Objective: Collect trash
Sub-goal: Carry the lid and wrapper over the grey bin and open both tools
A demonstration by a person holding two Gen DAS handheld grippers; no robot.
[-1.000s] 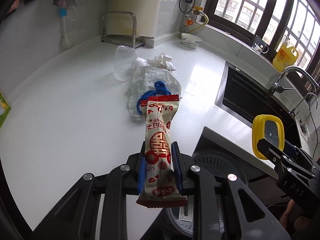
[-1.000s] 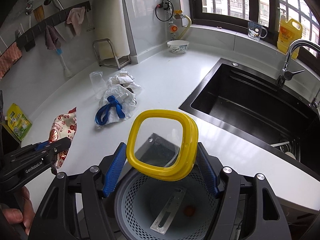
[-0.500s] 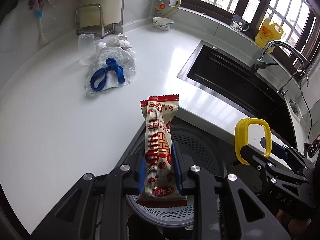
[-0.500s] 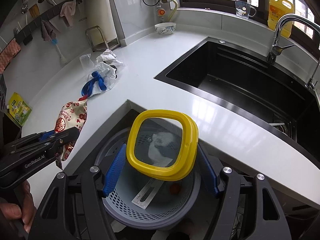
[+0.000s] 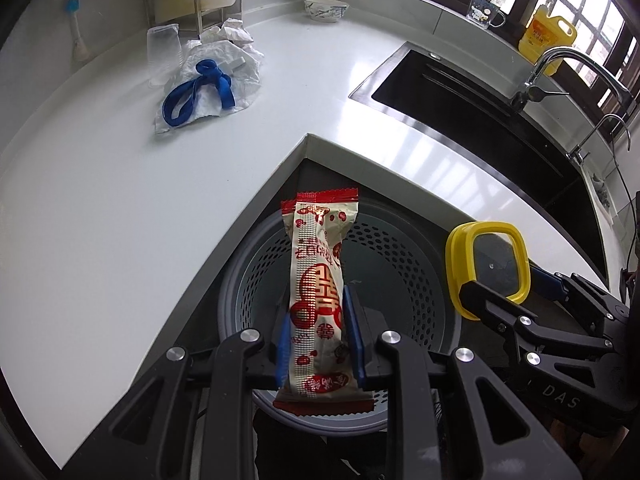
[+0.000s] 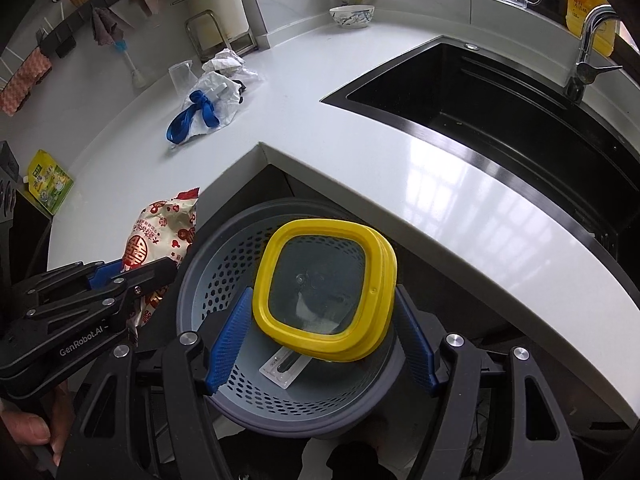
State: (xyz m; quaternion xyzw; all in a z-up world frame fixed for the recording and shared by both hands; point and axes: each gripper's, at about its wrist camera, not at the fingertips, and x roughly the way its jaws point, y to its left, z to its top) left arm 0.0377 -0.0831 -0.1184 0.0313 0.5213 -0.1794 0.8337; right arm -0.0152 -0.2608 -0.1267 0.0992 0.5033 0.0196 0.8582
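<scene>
Holding a red-and-cream snack wrapper (image 5: 318,300) upright between its blue pads, the left gripper (image 5: 318,332) has its jaws closed narrow on the packet's lower half, directly over the grey perforated waste basket (image 5: 400,248) that sits in the corner cut-out of the white countertop (image 5: 120,208). In my judgement the risk on this side is small: the wrapper is light and tall, so on release it could tip and catch on the basket rim or cling to a pad instead of dropping clean. It looks crinkled, sealed at both serrated ends, flat and nearly empty. To the right, the yellow-rimmed lid (image 5: 490,266) sits in the other gripper. Further back on the counter lie a crumpled white plastic bag with a blue strap (image 5: 200,88) and a clear plastic cup (image 5: 162,54), probably trash yet to be collected.

From the right wrist, the right gripper (image 6: 320,332) has its jaws set fairly wide, and the yellow-rimmed lid (image 6: 324,292) lies between them; I cannot tell whether the pads truly grip it. It hangs tilted over the basket (image 6: 224,272), above a flat blister pack (image 6: 282,368) on the bottom. The lid is rigid and nearly as broad as the basket's floor, so it might land on edge or bounce. The wrapper (image 6: 160,236) and left gripper (image 6: 132,276) sit at the basket's left rim.
</scene>
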